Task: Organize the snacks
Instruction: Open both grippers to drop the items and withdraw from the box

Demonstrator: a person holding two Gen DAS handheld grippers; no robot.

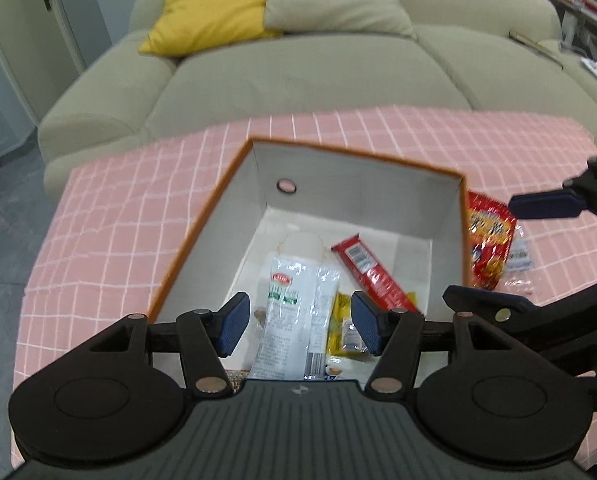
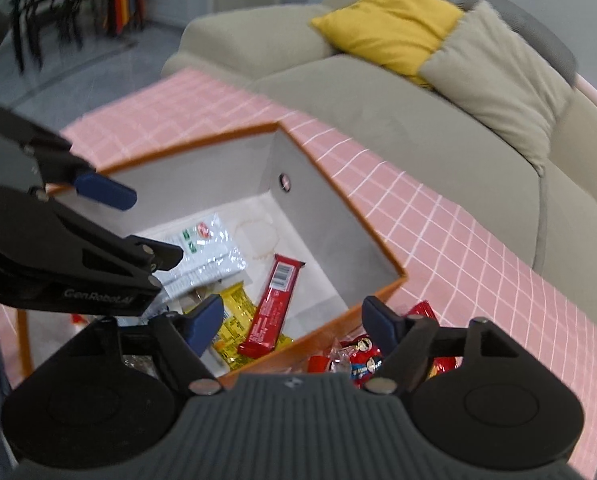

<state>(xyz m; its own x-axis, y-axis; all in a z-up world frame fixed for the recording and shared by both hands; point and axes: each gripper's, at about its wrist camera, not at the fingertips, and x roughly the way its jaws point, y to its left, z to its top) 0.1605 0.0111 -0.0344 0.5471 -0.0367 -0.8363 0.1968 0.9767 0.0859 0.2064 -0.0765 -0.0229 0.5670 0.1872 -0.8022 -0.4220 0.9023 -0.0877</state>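
An open orange-rimmed box [image 1: 202,236] [image 2: 382,256] stands on the pink checked cloth. Inside lie a white snack packet [image 1: 290,320] [image 2: 202,256], a red bar [image 1: 368,272] [image 2: 274,304] and a yellow packet [image 1: 338,324] [image 2: 234,320]. My left gripper [image 1: 298,326] is open and empty above the box's near side. My right gripper [image 2: 296,326] is open and empty over the box's right wall, above a red snack bag [image 1: 488,240] [image 2: 362,356] that lies on the cloth outside the box.
A pink checked cloth [image 1: 118,216] [image 2: 478,248] covers the table. A beige sofa [image 1: 298,76] [image 2: 398,112] with a yellow cushion [image 1: 214,4] [image 2: 394,24] stands behind it. Dark chairs [image 2: 46,0] stand far off on the grey floor.
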